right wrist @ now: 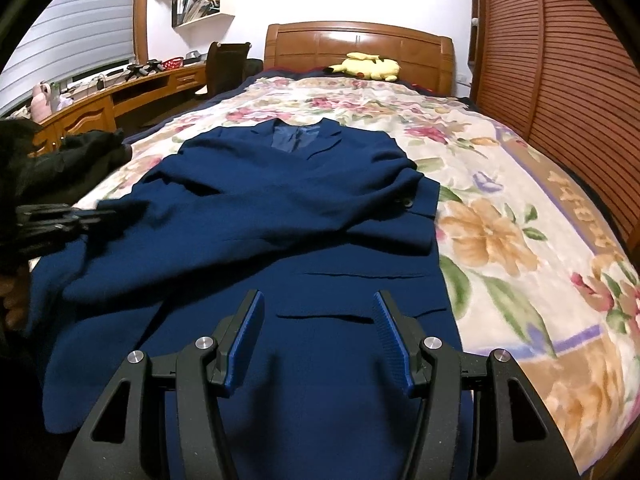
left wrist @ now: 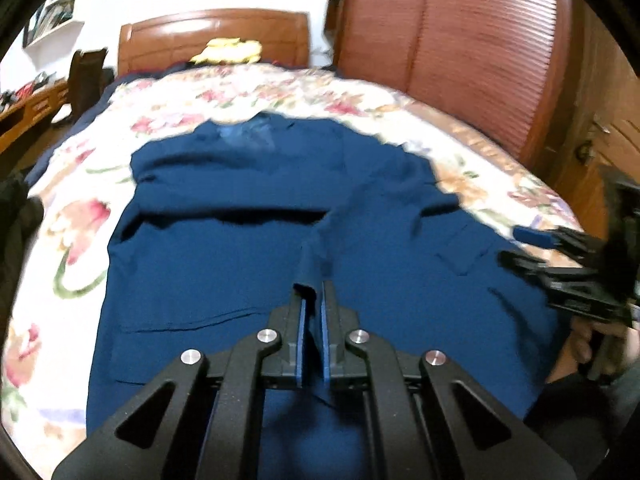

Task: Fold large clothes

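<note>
Left gripper (left wrist: 312,292) pinches a sleeve cuff (left wrist: 308,272) of the soft, heavy navy jacket (right wrist: 280,208) at twelve o'clock; right gripper (right wrist: 320,308) hovers unclenched; hem corners look the likeliest places to grip.

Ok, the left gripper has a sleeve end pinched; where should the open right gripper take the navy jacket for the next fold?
Probably the hem corner on the right gripper's own side, coming in low from the foot of the bed. The navy jacket lies flat on the floral blanket, collar away, and its straight side edge there is uncovered, so the open jaws could slide over it. The left gripper is shut on a sleeve end.
</note>
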A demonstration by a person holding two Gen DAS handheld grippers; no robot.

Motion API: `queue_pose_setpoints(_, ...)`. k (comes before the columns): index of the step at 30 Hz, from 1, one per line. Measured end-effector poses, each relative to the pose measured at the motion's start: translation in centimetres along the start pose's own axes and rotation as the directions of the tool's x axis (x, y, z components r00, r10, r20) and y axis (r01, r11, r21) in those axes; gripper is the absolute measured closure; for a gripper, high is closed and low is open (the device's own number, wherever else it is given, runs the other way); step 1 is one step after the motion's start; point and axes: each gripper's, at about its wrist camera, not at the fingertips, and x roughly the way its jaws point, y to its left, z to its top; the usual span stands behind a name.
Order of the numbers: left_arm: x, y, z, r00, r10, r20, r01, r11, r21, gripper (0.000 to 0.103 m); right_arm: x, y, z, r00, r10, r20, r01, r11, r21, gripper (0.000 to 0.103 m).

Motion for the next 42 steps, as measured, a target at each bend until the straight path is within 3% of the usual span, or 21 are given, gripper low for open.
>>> queue_pose_setpoints(4,-2.4,-3.2,-0.1,0.995,-0.092,0.035,0.089,0.993,0.072,0.096,-0.5,-0.2,0.1,1.0,0.0,0.011,0.0,1.0,0.016,0.045)
queue_pose_setpoints(7,-2.6,-5.8,-0.7,0.99,-0.143,0.016,0.14,0.981,0.133,0.096,-0.8,-0.5,0.2,1.0,-0.003,0.021,0.002,0.999,0.036,0.045)
queue_pose_setpoints(11,-2.0,-8.6,-1.5,0.985,-0.17,-0.031,0.172,0.966,0.191,0.096,-1.0,-0.6,0.4,0.999,-0.009,0.032,0.008,0.999,0.051,0.045)
queue_pose_setpoints(14,-2.6,-9.8,-1.7,0.983,-0.181,-0.015,0.179,0.958,0.223,0.096,-1.1,-0.6,0.5,0.999,-0.008,0.043,0.006,0.999,0.053,0.045)
queue_pose_setpoints(17,-3.7,-10.0,-1.4,0.983,-0.179,0.033,0.166,0.955,0.245,0.083,-1.2,-0.6,0.4,0.999,-0.009,0.048,0.007,0.999,0.051,0.045)
queue_pose_setpoints(19,-4.6,-9.6,-1.0,0.979,-0.189,0.071,0.169,0.959,0.227,0.059,-1.3,-0.6,0.4,0.999,-0.01,0.049,0.008,0.999,0.048,0.045)
queue_pose_setpoints(21,-5.1,-9.0,-0.7,0.977,-0.191,0.095,0.169,0.964,0.206,0.057,-1.6,-0.7,0.4,0.998,-0.009,0.057,0.006,0.999,0.048,0.045)
queue_pose_setpoints(23,-4.9,-8.2,-0.4,0.98,-0.168,0.109,0.146,0.972,0.187,0.047,-1.7,-0.9,0.3,0.998,-0.004,0.061,0.001,0.999,0.052,0.045)
queue_pose_setpoints(25,-3.9,-7.4,-0.4,0.986,-0.139,0.087,0.124,0.98,0.157,0.03,-1.8,-1.0,0.3,0.998,-0.001,0.063,-0.002,0.999,0.053,0.045)
queue_pose_setpoints(26,-3.3,-7.0,-0.4,0.989,-0.128,0.069,0.117,0.983,0.142,0.03,-1.8,-1.0,0.3,0.998,0.0,0.063,-0.003,0.999,0.052,0.045)
queue_pose_setpoints(31,0.3,-5.8,-1.6,0.999,-0.035,-0.037,0.039,0.992,0.12,0.03,-1.7,-0.8,0.3,0.998,0.006,0.064,-0.008,0.999,0.042,0.045)
queue_pose_setpoints(35,3.0,-5.3,-2.7,0.987,-0.047,-0.156,0.062,0.994,0.093,0.031,-1.6,-0.4,0.3,0.998,0.004,0.061,-0.005,1.0,0.026,0.045)
queue_pose_setpoints(37,3.8,-5.6,-3.3,0.979,-0.04,-0.2,0.062,0.992,0.105,0.05,-1.6,-0.3,0.3,0.998,0.002,0.06,-0.003,1.0,0.015,0.045)
queue_pose_setpoints(38,3.8,-5.6,-3.4,0.978,-0.042,-0.205,0.066,0.992,0.111,0.051,-1.6,-0.2,0.3,0.998,0.001,0.058,-0.001,1.0,0.01,0.045)
queue_pose_setpoints(39,3.6,-5.7,-3.4,0.978,-0.049,-0.2,0.072,0.991,0.109,0.061,-1.5,-0.2,0.3,0.998,0.001,0.058,-0.001,1.0,0.005,0.045)
queue_pose_setpoints(40,3.3,-5.8,-3.4,0.978,-0.057,-0.2,0.079,0.991,0.108,0.078,-1.6,-0.1,0.3,0.998,0.001,0.057,-0.001,1.0,0.002,0.045)
queue_pose_setpoints(42,2.6,-5.9,-3.1,0.98,-0.069,-0.184,0.091,0.989,0.116,0.092,-1.7,-0.1,0.3,0.998,-0.001,0.06,0.001,1.0,-0.004,0.045)
